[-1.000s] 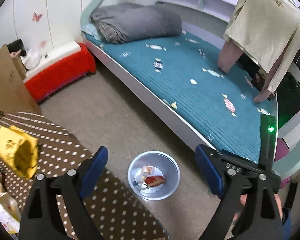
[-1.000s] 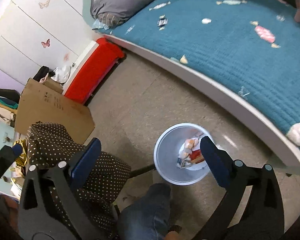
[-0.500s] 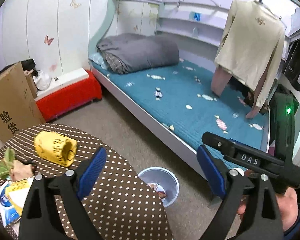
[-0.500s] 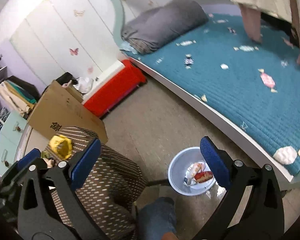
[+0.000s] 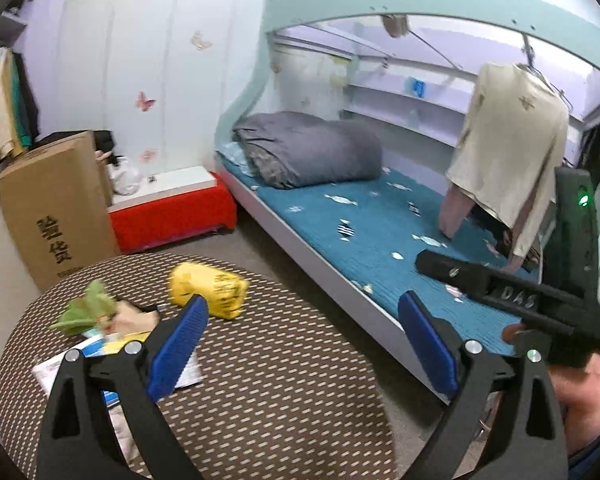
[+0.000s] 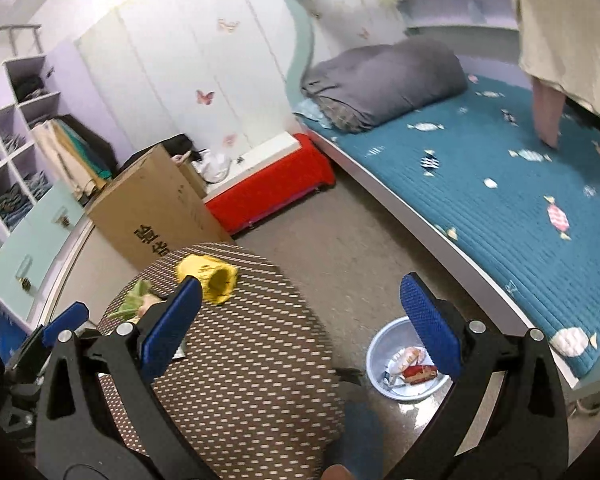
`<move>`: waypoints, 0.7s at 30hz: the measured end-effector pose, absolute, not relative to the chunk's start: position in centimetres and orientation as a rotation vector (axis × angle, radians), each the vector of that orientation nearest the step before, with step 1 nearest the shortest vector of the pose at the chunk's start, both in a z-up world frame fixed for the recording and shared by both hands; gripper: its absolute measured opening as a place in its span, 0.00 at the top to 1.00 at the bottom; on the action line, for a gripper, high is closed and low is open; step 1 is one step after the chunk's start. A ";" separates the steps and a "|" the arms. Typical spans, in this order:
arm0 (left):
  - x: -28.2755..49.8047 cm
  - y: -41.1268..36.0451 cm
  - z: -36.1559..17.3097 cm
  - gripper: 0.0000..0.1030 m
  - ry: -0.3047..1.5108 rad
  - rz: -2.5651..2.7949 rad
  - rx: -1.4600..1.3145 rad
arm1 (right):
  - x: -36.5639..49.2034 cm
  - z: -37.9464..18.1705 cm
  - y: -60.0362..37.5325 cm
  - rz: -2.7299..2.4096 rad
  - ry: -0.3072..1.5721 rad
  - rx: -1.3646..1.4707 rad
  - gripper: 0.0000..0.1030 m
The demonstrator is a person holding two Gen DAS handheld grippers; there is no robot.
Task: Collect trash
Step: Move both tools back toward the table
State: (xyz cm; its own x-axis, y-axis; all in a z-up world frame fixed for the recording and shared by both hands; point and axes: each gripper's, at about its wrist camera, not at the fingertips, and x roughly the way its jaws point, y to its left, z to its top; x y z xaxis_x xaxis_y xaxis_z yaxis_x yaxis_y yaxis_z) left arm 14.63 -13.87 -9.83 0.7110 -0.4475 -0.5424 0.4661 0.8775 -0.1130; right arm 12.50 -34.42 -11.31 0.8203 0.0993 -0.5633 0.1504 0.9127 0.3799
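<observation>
Bedroom clutter rings a round dotted table (image 5: 284, 392) with a yellow wrapper (image 5: 210, 289), a green crumpled scrap (image 5: 85, 309) and flat packets (image 5: 100, 354) left on it; the trash bin (image 6: 382, 354) sits on the floor between table and bed (image 5: 364, 232), already holding wrappers. Left tongs (image 5: 302, 344) and right tongs (image 6: 300, 326) both hang wide and empty above the tabletop. My guess is the light, puffy wrapper may skid off the slick cloth if nudged sideways, and a careless release near the table edge could miss the bin
</observation>
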 end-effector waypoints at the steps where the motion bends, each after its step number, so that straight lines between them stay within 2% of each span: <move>1: 14.6 -12.8 -9.8 0.09 0.592 -0.495 0.021 | 12.6 -11.0 -33.5 -0.014 0.612 0.413 0.06; 10: 15.1 -2.9 -10.6 0.09 0.606 -0.348 -0.079 | 14.8 -10.7 -24.9 0.112 0.656 0.322 0.06; 21: 16.3 5.1 -13.4 0.08 0.653 -0.186 -0.138 | 18.7 -14.4 -17.7 0.228 0.777 0.245 0.06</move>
